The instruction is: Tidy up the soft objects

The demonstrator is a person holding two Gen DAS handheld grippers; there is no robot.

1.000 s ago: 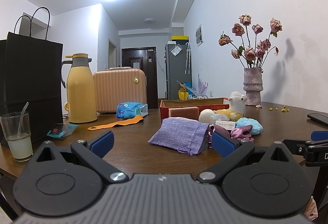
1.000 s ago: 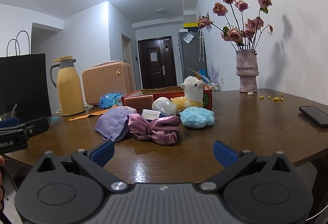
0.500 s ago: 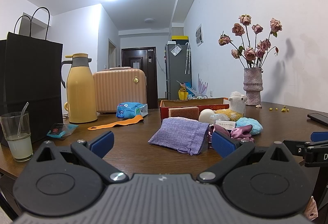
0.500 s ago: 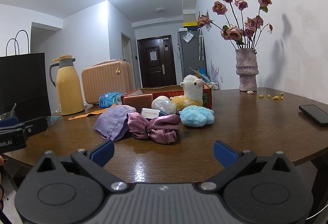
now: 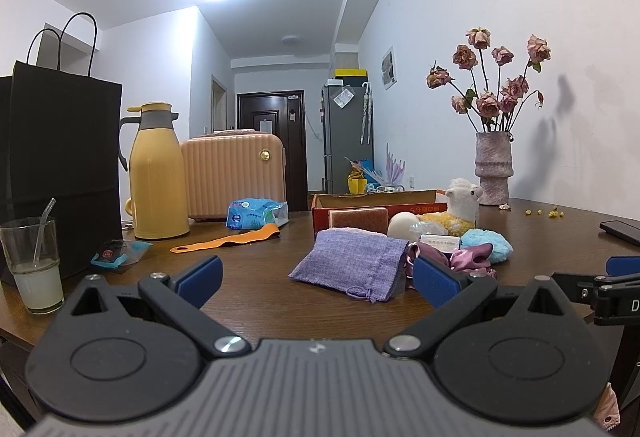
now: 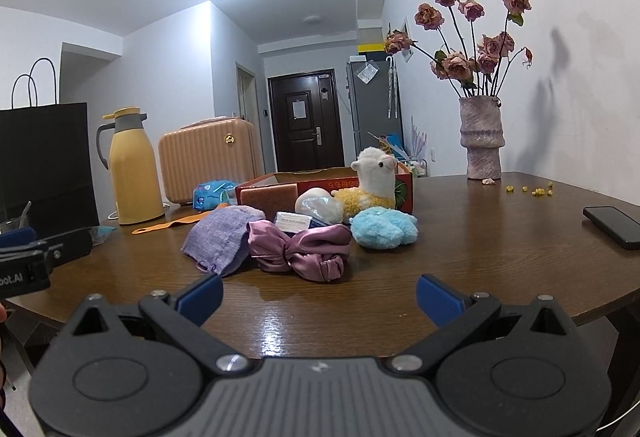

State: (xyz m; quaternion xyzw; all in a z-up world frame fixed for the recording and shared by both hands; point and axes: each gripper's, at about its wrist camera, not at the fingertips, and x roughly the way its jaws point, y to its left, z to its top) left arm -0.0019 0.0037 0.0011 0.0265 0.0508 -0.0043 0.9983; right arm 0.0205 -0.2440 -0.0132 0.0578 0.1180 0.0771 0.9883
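Soft things are piled mid-table in front of a red cardboard box: a purple cloth pouch, a pink satin bow, a blue fluffy puff, a plush alpaca, a white wrapped ball and a brown sponge. My left gripper is open, empty, low at the near table edge, facing the pouch. My right gripper is open and empty, short of the bow.
A black paper bag, a glass with a straw, a yellow thermos, a pink case, an orange strap and a tissue pack stand left. A vase of roses and a phone sit right.
The right gripper has crept slightly forward toward the pile. The left view is unchanged.
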